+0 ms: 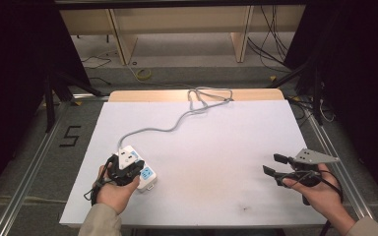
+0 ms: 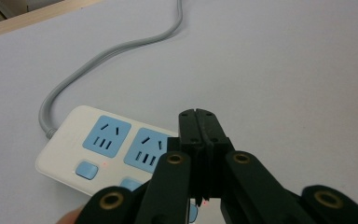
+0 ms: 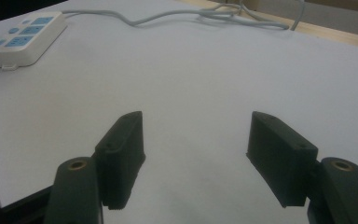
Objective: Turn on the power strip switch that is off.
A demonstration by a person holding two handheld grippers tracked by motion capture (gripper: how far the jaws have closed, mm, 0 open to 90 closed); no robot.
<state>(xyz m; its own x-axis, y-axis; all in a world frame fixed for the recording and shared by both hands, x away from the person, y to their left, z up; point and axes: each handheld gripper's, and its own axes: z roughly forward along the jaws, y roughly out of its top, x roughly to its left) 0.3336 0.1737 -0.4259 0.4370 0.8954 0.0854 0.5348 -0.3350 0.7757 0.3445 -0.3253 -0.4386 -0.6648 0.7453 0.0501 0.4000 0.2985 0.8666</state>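
At lower left, the clenched left tool (image 1: pixel 126 169) hovers over the power strip (image 1: pixel 137 167); likely next: pressing a switch. Right tool (image 1: pixel 275 166) waits, released.

You worked over a white tabletop (image 1: pixel 216 147) with a pale wooden strip along its far edge. The power strip (image 2: pixel 88 149) was white, its socket faces and buttons light blue with black slots, and its cord (image 1: pixel 177 118) was grey. Your left gripper (image 2: pixel 199 122) and right gripper (image 3: pixel 196 156) were both black, with brass-coloured rivets. The plate on the right gripper was grey. Your sleeves (image 1: pixel 101 221) were beige.
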